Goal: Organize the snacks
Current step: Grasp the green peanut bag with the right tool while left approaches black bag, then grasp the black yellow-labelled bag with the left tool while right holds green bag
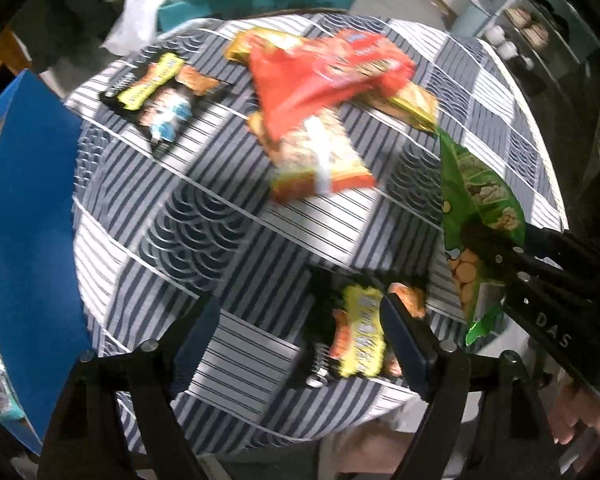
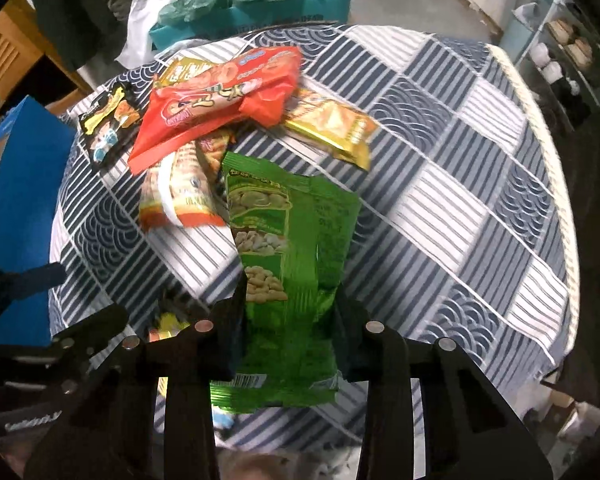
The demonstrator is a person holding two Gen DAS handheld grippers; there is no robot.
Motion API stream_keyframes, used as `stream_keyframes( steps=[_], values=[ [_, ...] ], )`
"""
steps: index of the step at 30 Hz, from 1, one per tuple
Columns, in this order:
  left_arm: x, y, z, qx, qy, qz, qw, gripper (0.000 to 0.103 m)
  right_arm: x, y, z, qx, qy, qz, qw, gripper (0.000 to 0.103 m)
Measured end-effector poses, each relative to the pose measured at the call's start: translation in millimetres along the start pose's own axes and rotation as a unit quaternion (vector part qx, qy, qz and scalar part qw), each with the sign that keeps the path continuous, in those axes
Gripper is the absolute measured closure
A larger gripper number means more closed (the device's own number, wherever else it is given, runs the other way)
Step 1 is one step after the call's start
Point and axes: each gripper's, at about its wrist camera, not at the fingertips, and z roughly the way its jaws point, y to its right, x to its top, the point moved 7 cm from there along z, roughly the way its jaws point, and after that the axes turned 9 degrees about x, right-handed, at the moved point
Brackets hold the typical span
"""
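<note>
Green snack bag (image 2: 292, 248) lifted, others (image 2: 220, 92) piled

Round table (image 2: 439, 184) is covered by a patchwork cloth of navy-and-white stripe and wave-pattern squares. A heap of snack packets is seen toward the far left side: a red packet (image 2: 220, 92) on top, a gold-edged packet (image 2: 335, 128) sticking out to its right, an orange-and-white packet (image 2: 180, 192) below, another gold packet (image 2: 180, 70) behind. A black packet with yellow lettering (image 2: 108, 128) is laid flat just left of the heap. A second black-and-yellow packet (image 1: 355, 340) is laid at the near edge. The rest of the cloth is seen bare. Left-wrist view is blurred.
</note>
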Motion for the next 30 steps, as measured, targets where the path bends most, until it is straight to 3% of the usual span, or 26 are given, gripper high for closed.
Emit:
stream_keyframes(
  steps=[13, 16, 30],
  values=[
    [-22, 48, 17, -0.065, -0.053, -0.008, 0.9964, 0.015, -26, 24, -25, -0.015, 0.019, 0.013, 1.0, 0.069],
    [-22, 56, 21, -0.057, -0.053, -0.003, 0.9969, 0.009, -27, 28, -25, -0.012, 0.02, 0.017, 1.0, 0.069],
    [-22, 78, 44, 0.004, -0.049, 0.043, 0.9978, 0.003, -36, 30, -18, -0.023, 0.008, 0.007, 1.0, 0.069]
  ],
)
